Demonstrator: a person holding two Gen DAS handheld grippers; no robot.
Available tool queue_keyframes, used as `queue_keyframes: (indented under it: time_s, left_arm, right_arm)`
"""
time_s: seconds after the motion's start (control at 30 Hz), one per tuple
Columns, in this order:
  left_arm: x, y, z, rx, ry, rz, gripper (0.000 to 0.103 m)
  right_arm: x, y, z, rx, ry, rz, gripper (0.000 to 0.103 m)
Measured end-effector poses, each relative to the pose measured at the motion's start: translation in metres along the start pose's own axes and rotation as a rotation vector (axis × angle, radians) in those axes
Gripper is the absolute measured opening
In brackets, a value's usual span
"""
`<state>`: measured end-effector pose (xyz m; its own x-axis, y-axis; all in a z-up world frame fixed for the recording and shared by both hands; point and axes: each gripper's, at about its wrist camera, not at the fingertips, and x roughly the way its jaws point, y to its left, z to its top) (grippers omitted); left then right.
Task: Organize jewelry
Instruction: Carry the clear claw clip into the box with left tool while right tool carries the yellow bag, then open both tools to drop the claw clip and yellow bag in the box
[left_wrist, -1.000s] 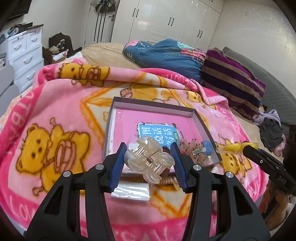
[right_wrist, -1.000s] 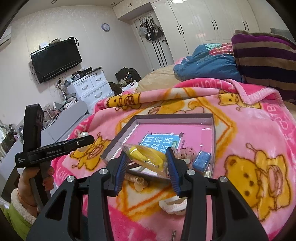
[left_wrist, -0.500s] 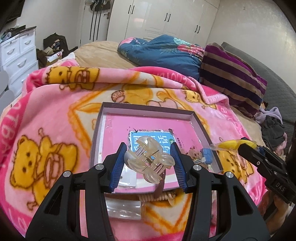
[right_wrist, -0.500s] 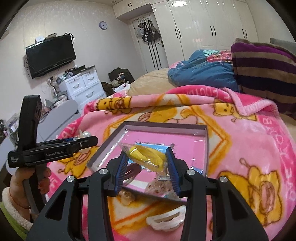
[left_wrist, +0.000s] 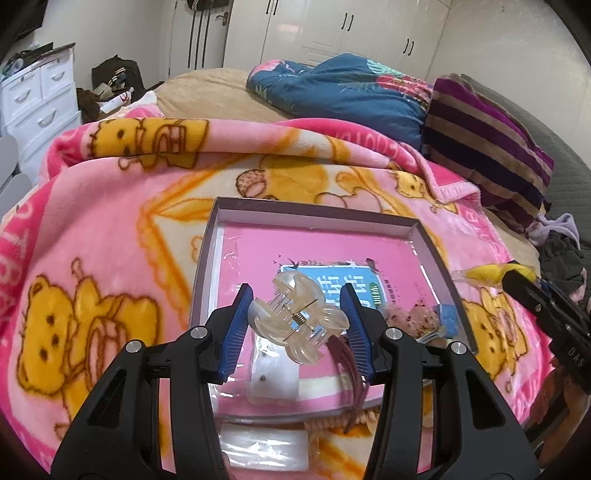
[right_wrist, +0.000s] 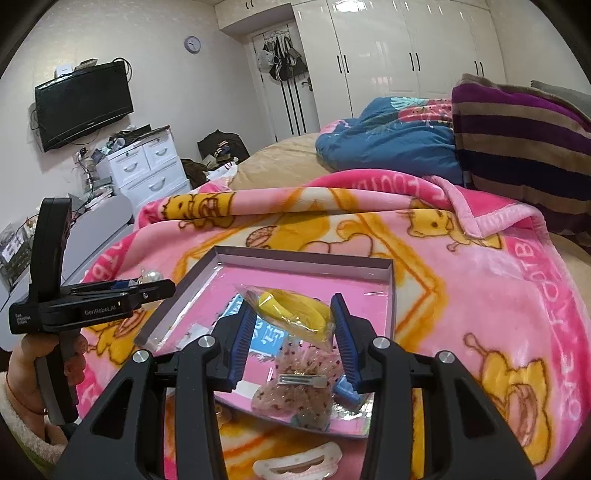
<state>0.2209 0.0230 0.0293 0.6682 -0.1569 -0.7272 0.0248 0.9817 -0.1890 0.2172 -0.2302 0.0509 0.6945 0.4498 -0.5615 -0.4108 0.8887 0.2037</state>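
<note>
My left gripper is shut on a clear plastic claw hair clip and holds it above the near part of a shallow pink-lined box. My right gripper is shut on a yellow hair accessory in a clear bag, held over the same box. In the box lie a blue card, a pink dotted bow clip, a small blue piece and a white clip. The right gripper shows at the left wrist view's right edge; the left gripper shows in the right wrist view.
The box lies on a pink bear-print blanket on a bed. A clear packet and a beige clip lie in front of the box, a white clip too. Blue quilt and striped blanket lie behind.
Both grippers have moved forward over the box, still holding the claw clip and the yellow bagged piece. The box now lies under both sets of fingers.
</note>
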Motion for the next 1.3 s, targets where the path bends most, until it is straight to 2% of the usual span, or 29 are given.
queue_keyframes:
  time_s: [0.57, 1.0, 1.1, 1.3]
  left_arm:
    - [0.047, 0.006, -0.007, 0.05, 0.062, 0.063, 0.04]
    - [0.063, 0.009, -0.002, 0.046, 0.075, 0.057, 0.04]
    - [0.061, 0.009, -0.001, 0.046, 0.067, 0.053, 0.047]
    - [0.053, 0.007, 0.0, 0.037, 0.058, 0.045, 0.053]
  right_arm:
    - [0.061, -0.032, 0.001, 0.042, 0.096, -0.057, 0.04]
    - [0.089, -0.046, 0.002, 0.068, 0.136, -0.08, 0.04]
    - [0.092, -0.046, 0.002, 0.069, 0.143, -0.086, 0.04]
    - [0.095, -0.045, 0.001, 0.076, 0.156, -0.087, 0.042]
